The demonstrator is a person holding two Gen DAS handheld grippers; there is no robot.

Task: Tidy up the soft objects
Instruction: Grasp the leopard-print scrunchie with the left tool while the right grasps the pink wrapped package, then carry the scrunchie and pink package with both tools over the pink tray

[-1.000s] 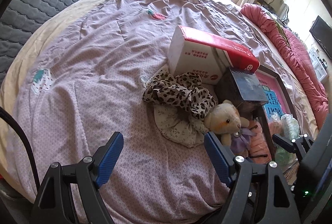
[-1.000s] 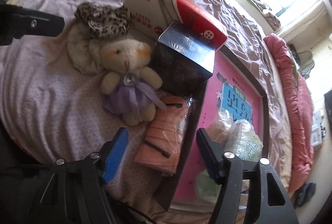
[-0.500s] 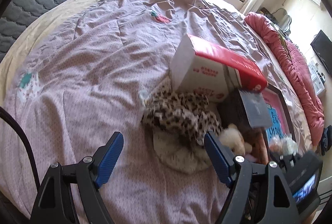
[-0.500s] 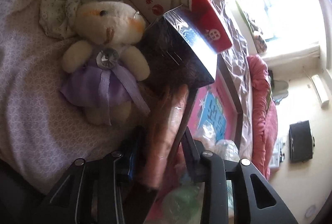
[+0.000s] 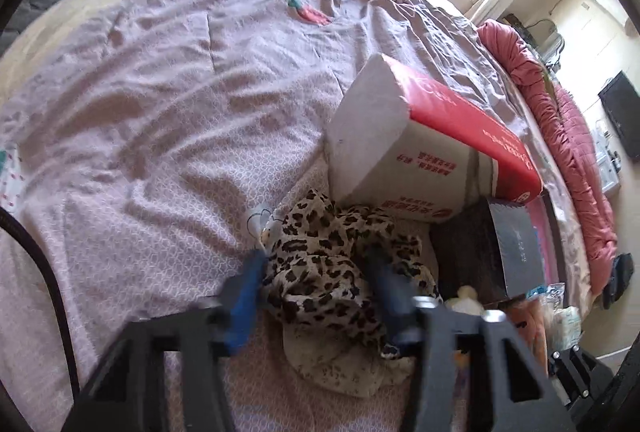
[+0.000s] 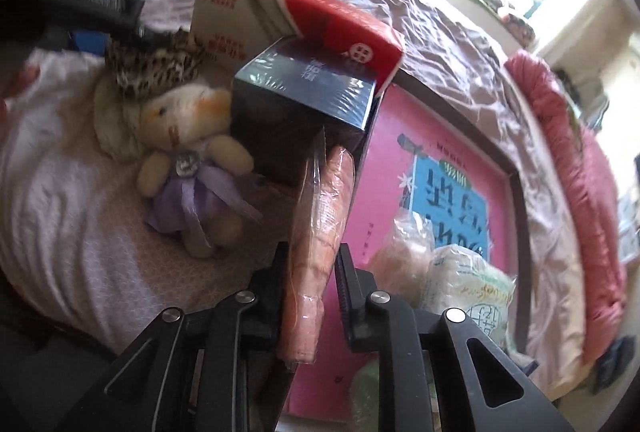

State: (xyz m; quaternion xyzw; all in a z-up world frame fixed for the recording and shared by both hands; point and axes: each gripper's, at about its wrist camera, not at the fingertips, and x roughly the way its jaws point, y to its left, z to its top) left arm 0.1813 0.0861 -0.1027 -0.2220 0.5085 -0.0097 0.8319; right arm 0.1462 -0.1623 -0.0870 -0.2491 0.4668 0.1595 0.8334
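Both hands were busy at once on the bed! The right gripper (image 6: 310, 272) had its jaws pinched narrow on the plastic-wrapped peach cloth pack (image 6: 320, 228), holding it on edge with its far end up against the dark box (image 6: 304, 99), probably so the slim pack could be carried clear of the clutter and over the pink-lined tray (image 6: 516, 191) to its right. In that tray's near end sat two more wrapped soft packs, a peach one (image 6: 396, 260) and a pale green one (image 6: 464, 280), so the tray looked like the collecting spot. Over on the left, the left gripper (image 5: 316, 284) stood part-closed around the leopard-print scarf (image 5: 340, 268), a blue pad on either side of the bunched fabric; the view was blurred, so whether the pads truly bit in I could not tell. The scarf lay heaped on a cream floral cloth (image 5: 340, 368), just near of the red-and-white tissue pack (image 5: 420, 155) that leaned across the dark box. Between the two grippers the little plush bear (image 6: 192, 159) in its purple dress lay on the lilac bedspread (image 5: 160, 111), untouched, likely waiting its turn. Loose scarf folds could slip from a shallow grip, so a deep bite mattered there.
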